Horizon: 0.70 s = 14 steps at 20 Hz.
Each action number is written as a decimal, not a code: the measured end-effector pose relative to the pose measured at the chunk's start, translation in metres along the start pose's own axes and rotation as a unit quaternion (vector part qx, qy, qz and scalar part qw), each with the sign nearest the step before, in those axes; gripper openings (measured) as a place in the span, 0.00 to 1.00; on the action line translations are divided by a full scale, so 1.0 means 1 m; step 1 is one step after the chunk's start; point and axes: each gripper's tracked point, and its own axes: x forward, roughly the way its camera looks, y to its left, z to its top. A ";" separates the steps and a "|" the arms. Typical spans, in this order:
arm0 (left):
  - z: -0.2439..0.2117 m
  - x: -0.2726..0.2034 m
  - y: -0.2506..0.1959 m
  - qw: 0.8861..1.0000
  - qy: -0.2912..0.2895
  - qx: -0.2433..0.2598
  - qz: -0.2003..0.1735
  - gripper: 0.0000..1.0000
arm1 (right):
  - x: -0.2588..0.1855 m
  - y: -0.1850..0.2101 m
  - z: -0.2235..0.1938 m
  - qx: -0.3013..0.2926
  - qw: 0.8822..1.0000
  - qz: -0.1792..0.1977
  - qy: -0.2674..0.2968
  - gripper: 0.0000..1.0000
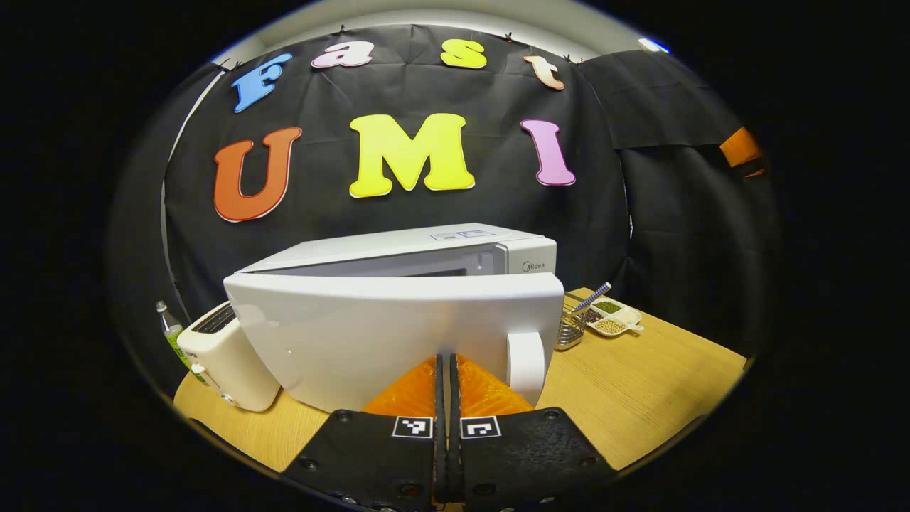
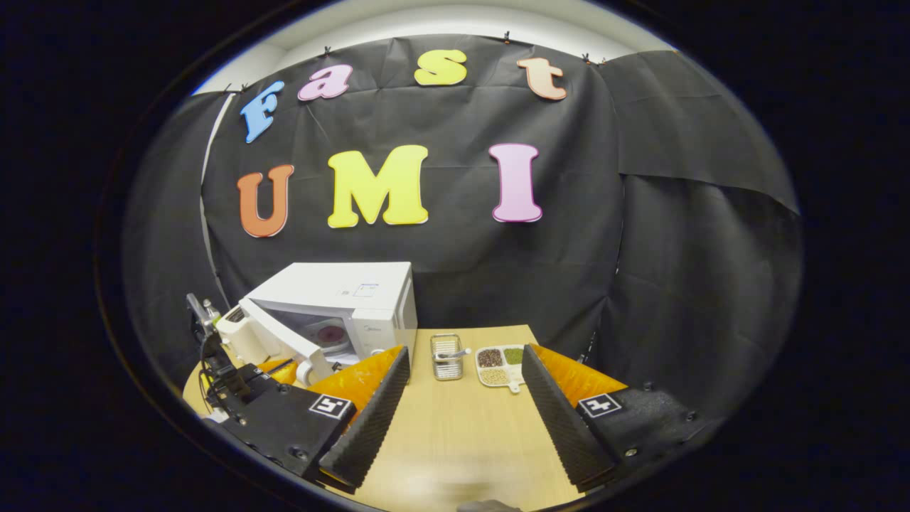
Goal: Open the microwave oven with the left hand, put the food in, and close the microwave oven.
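Resting on the wooden table (image 2: 455,434) at far left, the microwave oven (image 2: 348,302) has its door (image 1: 398,334) ajar; my left gripper (image 1: 448,384) is pressed together against it, right gripper (image 2: 462,398) spread wide.

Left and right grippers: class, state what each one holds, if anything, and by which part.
The left gripper is shut with nothing visible between its fingers, right in front of the microwave door. The right gripper is open over the table, holding nothing.
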 end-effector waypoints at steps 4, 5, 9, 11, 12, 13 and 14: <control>0.009 0.029 -0.009 1.000 -0.008 0.007 -0.007 0.00 | 0.008 -0.006 0.002 0.002 1.000 -0.004 0.000 0.92; 0.009 0.036 -0.011 1.000 -0.006 0.007 -0.008 0.00 | 0.009 -0.007 0.002 0.001 1.000 -0.004 0.002 0.92; 0.013 0.057 -0.016 1.000 -0.014 0.014 -0.004 0.00 | 0.015 -0.013 0.001 -0.005 1.000 -0.008 0.006 0.92; 0.011 0.068 -0.017 1.000 -0.011 -0.005 -0.003 0.00 | 0.018 -0.015 -0.001 -0.003 1.000 -0.009 0.010 0.92; 0.010 0.073 -0.016 1.000 -0.009 -0.012 0.000 0.00 | 0.020 -0.017 -0.002 -0.002 1.000 -0.010 0.012 1.00; 0.010 0.077 -0.015 1.000 -0.008 -0.013 0.003 0.00 | 0.022 -0.018 -0.002 0.000 1.000 -0.012 0.014 0.92; 0.011 0.081 -0.016 1.000 -0.007 -0.013 0.004 0.00 | 0.023 -0.019 -0.003 0.001 1.000 -0.012 0.016 1.00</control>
